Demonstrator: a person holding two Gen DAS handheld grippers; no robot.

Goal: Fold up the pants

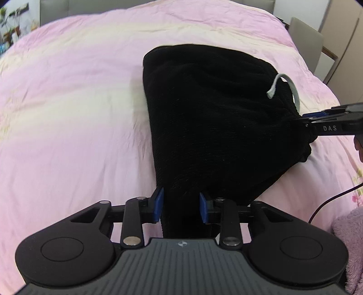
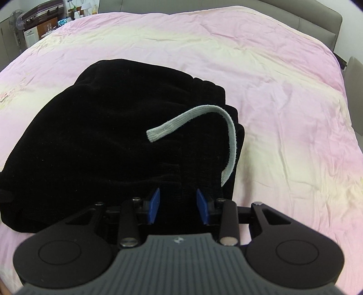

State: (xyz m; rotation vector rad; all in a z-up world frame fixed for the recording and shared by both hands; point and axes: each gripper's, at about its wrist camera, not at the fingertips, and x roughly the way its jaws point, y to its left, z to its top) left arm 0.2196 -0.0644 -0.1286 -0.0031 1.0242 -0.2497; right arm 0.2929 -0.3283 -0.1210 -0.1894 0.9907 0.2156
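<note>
Black pants (image 1: 204, 113) lie bunched on a pink bed cover (image 1: 68, 113). A grey drawstring (image 1: 274, 87) curls up from the waistband. My left gripper (image 1: 181, 205) sits at the near end of the pants, its blue pads pressed on a fold of the black fabric. From the right edge of that view my right gripper (image 1: 304, 120) pinches the waistband side. In the right wrist view the pants (image 2: 102, 136) fill the left half, the drawstring (image 2: 192, 118) arches over them, and my right gripper (image 2: 178, 204) is shut on the dark cloth.
The pink cover (image 2: 295, 113) spreads wide around the pants. A grey headboard (image 2: 317, 18) runs along the far side. A chair (image 1: 306, 38) stands beside the bed at upper right. A black cable (image 1: 329, 202) and fuzzy pink fabric (image 1: 349, 238) lie near the right edge.
</note>
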